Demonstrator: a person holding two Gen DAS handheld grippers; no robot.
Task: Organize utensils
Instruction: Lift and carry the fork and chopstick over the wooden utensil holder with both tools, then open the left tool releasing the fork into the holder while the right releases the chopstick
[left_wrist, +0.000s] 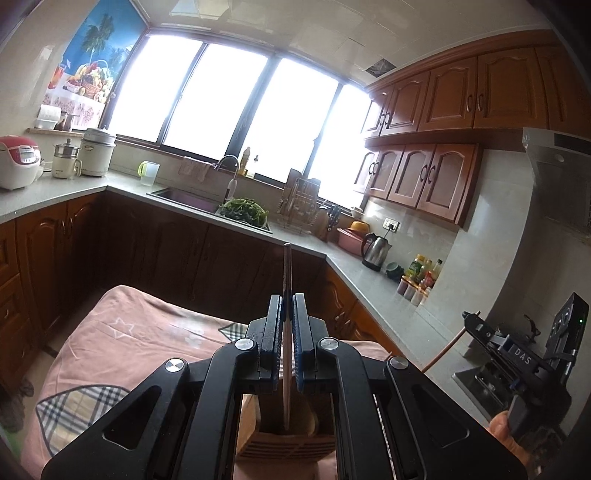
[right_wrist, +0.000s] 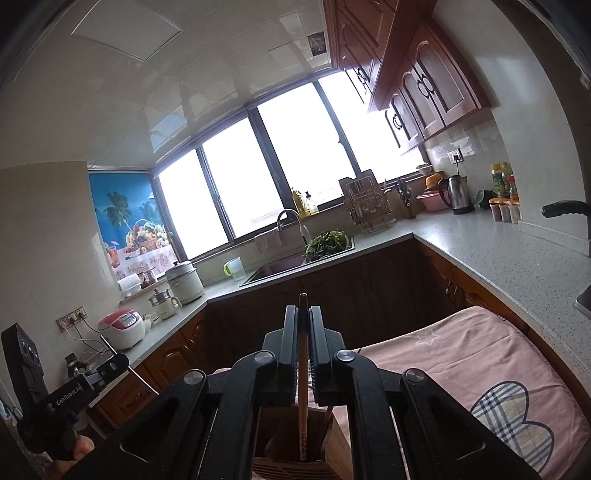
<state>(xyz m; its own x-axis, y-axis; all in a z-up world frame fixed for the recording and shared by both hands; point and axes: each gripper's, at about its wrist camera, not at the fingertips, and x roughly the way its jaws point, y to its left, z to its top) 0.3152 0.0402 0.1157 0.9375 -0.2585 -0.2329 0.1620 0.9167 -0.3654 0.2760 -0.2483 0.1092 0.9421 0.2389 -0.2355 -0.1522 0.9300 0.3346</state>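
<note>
I am holding one chopstick (left_wrist: 286, 280) in the left gripper (left_wrist: 287, 306) and another chopstick (right_wrist: 303, 354) in the right gripper (right_wrist: 303, 317), jaws clenched, both upright, lower ends entering the wooden holder (left_wrist: 284, 439) directly below.

Place: home kitchen, U-shaped layout
Cabinets: arched wooden doors (left_wrist: 450, 92) above, darker ones below
Table: pale speckled surface (right_wrist: 517, 258) along three walls
Sink: set under the window (left_wrist: 236, 99), faucet (left_wrist: 227, 162) over it, greens (left_wrist: 245, 210) beside
Appliances: rice cooker (left_wrist: 18, 160), electric kettle (left_wrist: 375, 251), range hood (left_wrist: 557, 173)
Other: dish rack (right_wrist: 365, 206), condiment bottles (left_wrist: 424, 269), fruit poster (left_wrist: 96, 51)
</note>
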